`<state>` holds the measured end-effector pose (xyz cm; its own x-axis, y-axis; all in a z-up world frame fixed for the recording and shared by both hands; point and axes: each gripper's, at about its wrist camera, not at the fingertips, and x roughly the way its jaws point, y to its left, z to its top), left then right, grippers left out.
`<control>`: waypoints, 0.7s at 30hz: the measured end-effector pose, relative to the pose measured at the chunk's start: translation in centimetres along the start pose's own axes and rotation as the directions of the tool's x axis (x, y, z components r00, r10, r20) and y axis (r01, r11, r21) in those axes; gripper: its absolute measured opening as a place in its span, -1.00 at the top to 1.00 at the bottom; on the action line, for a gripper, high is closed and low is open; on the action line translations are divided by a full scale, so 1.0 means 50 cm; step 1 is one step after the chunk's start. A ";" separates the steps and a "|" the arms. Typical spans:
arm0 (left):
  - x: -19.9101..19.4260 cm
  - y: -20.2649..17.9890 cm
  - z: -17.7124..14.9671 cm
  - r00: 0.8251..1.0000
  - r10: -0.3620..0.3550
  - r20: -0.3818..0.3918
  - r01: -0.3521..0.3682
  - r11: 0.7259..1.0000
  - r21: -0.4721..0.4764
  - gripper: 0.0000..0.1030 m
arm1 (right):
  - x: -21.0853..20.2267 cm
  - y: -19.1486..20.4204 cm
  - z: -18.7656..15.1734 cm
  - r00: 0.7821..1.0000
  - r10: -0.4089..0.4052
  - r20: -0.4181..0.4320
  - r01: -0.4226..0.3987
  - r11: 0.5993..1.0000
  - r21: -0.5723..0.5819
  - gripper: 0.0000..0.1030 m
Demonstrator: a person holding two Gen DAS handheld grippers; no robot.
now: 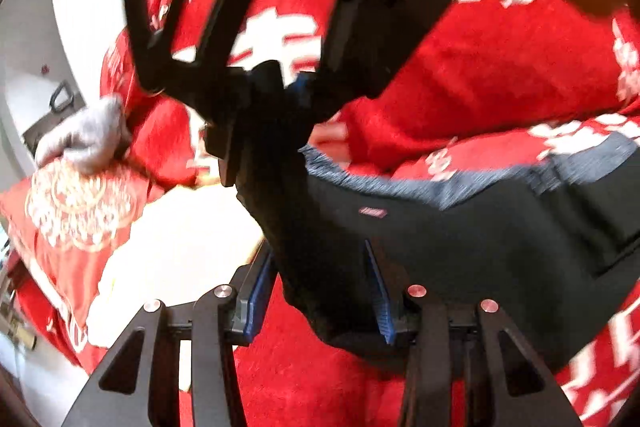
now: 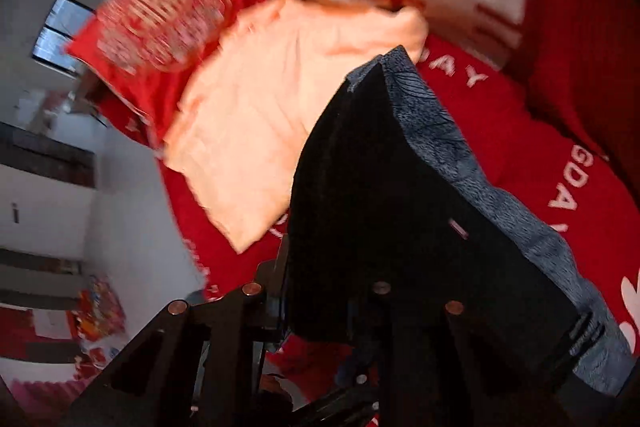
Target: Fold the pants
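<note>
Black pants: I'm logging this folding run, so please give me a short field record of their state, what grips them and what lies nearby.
item: black pants with a grey waistband
state: held up over the red blanket, not yet folded flat
left gripper: shut on the pants' fabric
right gripper: shut on another part of the pants
nearby: peach folded garment; red patterned cushion beside it
picture quality: motion blur in both views
</note>
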<state>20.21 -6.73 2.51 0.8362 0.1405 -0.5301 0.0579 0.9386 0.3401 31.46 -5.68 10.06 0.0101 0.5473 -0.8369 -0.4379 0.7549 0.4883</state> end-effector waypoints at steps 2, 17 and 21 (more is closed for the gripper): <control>-0.038 -0.026 0.031 0.999 -0.036 0.040 0.035 0.999 0.009 0.15 | -0.058 -0.016 -0.031 0.998 0.024 0.064 -0.024 1.000 -0.002 0.58; -0.193 -0.381 0.141 0.947 -0.314 0.073 0.290 0.929 0.232 0.15 | -0.412 -0.374 -0.403 0.855 0.067 0.514 -0.210 0.951 0.225 0.58; -0.211 -0.487 0.112 0.940 -0.339 0.027 0.312 0.892 0.326 0.15 | -0.386 -0.471 -0.506 0.822 0.094 0.562 -0.303 0.907 0.292 0.58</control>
<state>13.02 -32.84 4.18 0.7813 -0.1945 -0.5930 0.4908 0.7785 0.3912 18.84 -43.17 8.46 0.4726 0.7236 -0.5030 -0.1379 0.6245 0.7688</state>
